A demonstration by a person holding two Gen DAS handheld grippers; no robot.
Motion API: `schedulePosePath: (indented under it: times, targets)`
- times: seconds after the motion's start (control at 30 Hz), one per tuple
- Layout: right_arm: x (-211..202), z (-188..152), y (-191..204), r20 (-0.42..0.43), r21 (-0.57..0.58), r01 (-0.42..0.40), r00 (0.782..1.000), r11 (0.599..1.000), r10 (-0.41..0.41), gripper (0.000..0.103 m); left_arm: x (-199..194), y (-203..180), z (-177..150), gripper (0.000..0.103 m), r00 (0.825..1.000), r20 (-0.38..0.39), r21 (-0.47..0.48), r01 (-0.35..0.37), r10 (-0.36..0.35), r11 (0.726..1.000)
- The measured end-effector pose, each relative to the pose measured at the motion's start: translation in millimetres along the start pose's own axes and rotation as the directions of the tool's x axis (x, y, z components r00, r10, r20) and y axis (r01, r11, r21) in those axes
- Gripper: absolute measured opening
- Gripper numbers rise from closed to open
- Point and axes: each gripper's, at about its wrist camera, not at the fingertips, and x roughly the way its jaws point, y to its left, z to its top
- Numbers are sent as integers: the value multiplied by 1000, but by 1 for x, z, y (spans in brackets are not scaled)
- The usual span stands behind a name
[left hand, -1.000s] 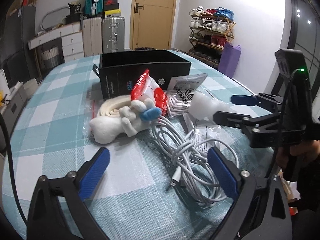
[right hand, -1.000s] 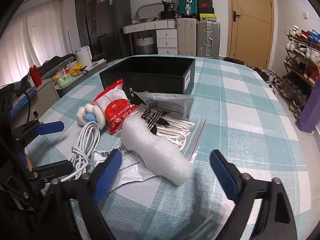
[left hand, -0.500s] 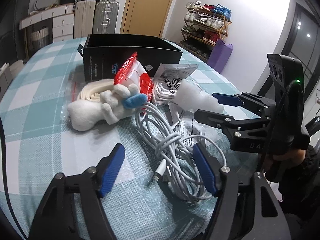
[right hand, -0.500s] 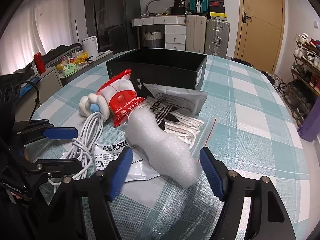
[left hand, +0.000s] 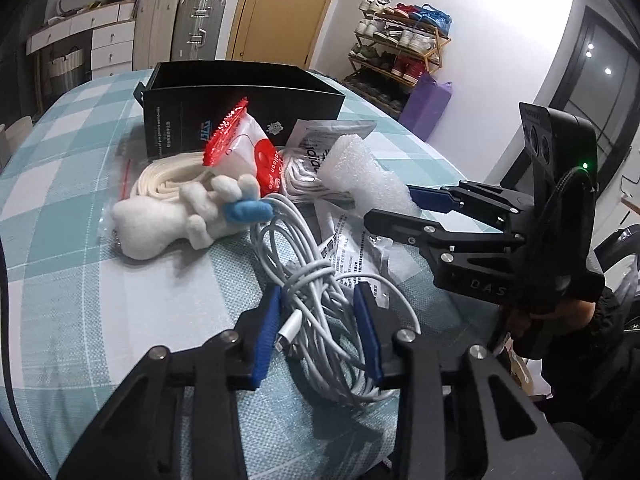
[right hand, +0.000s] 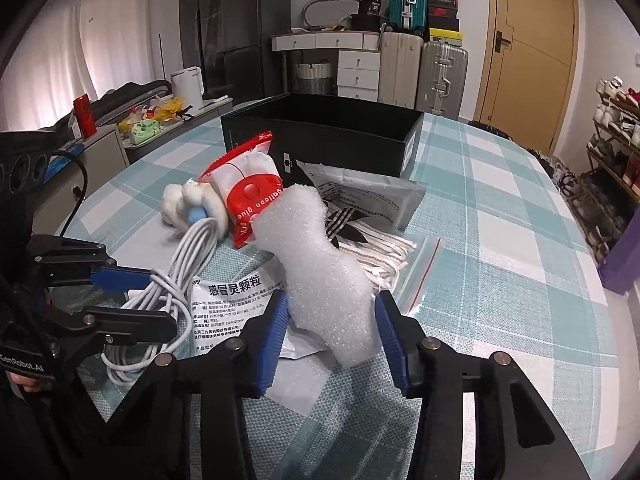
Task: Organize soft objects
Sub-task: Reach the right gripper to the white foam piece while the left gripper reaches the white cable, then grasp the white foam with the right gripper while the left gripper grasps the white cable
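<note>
While the right tool (right hand: 330,332) closes on foam (right hand: 320,276), only left view shows the left tool (left hand: 318,334) closing around cable (left hand: 316,296) — squeezing it.

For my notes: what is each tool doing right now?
Left tool: closing around the white cable bundle.
Right tool: closing, pads on the foam piece.

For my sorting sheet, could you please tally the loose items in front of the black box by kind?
Sealed packets and bags: 5 (red packet, grey pouch, zip bag, medicine sachet, lace bag)
Plush toy: 1
Foam roll: 1
Cable bundle: 1
Total: 8
</note>
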Motion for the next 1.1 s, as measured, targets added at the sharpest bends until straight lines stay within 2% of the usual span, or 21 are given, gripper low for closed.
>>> schedulePosePath:
  times: [0.27, 0.47, 0.6, 0.7, 1.1]
  targets:
    - [-8, -1, 1, 39, -8, -8, 999, 1000, 9, 43, -14, 1, -4, 33, 999, 33, 10, -2, 1, 1000]
    - [-17, -1, 1, 80, -3, -17, 997, 1000, 17, 43, -23, -1, -2, 26, 998, 61, 19, 9, -10, 1000]
    - [-23, 1, 0, 105, 3, -16, 994, 1000, 15, 43, -26, -2, 0, 26, 997, 74, 18, 4, -6, 1000]
    - [-29, 2, 0, 125, 8, -16, 992, 1000, 15, 43, -29, -2, 2, 17, 996, 90, 17, -2, 0, 1000]
    - [-40, 5, -2, 168, 13, -15, 986, 1000, 13, 43, -39, 1, 8, 16, 991, 137, 8, -15, 14, 1000]
